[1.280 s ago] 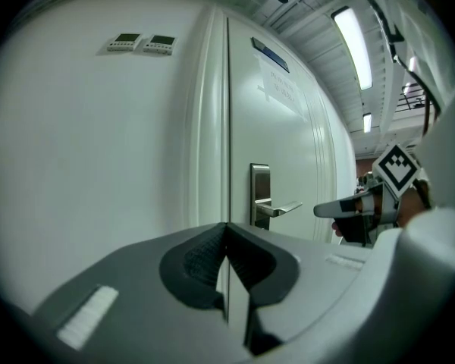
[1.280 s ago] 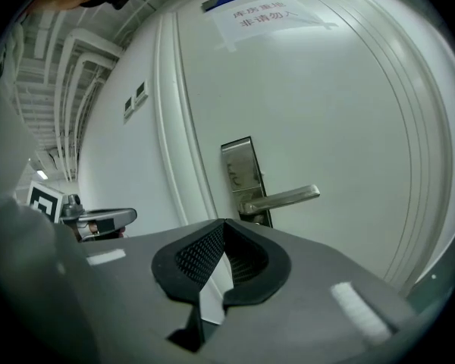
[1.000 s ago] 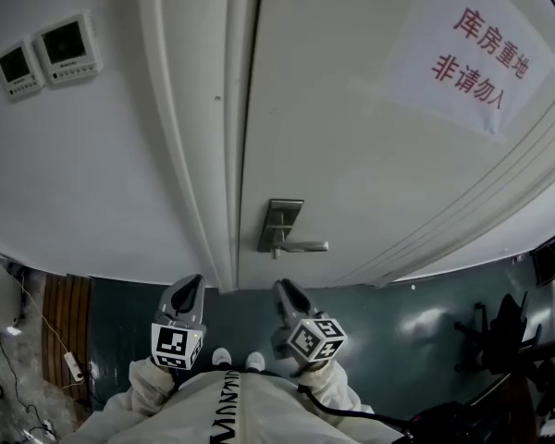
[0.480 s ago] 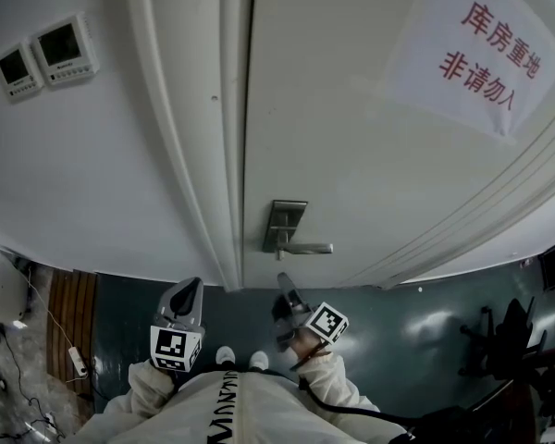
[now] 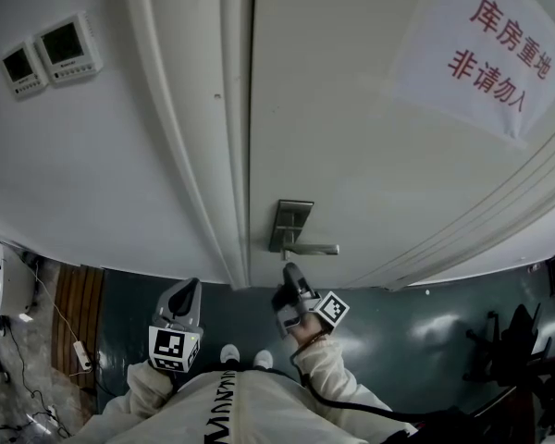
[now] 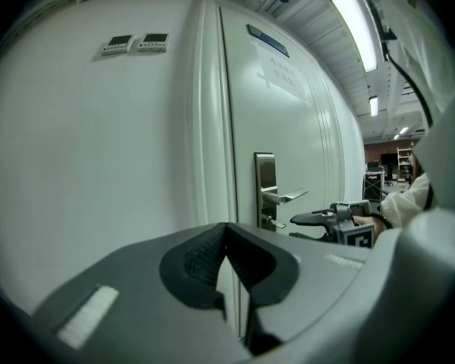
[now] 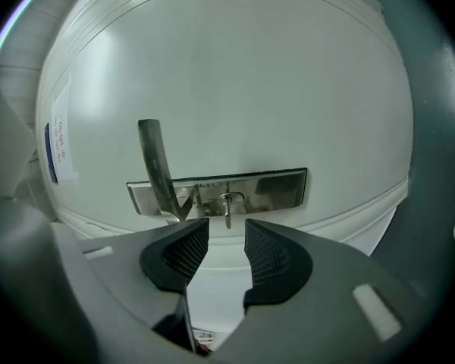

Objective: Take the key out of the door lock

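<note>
Centrally, the small silver metal key (image 7: 227, 205) sits in the keyhole of the brushed-steel rectangular lock plate (image 7: 277, 188). Its shaft projects from the plate just beside the root of the steel lever handle (image 7: 156, 165). Your right gripper (image 7: 226, 230) points level at the plate and is held on its side, so plate & handle appear sideways in the right gripper view. Its jaws are spread and have just been opening, w/ nothing btwn the ribbed black pads (image 7: 183, 258). The key stands just ahead of the gap, in line w/ it, touched by neither pad.

In the head view this gripper sits just below the handle, close to the white door (image 5: 370, 137). Your left gripper (image 6: 227, 227) hangs lower left, well apart from the lock, facing the door edge & frame. Its jaw tips meet, w/ nothing held.

Upper right on the door is a white paper notice w/ red characters (image 5: 495, 54). On the wall left of the frame are two white wall panels w/ dark screens (image 5: 51, 54).
</note>
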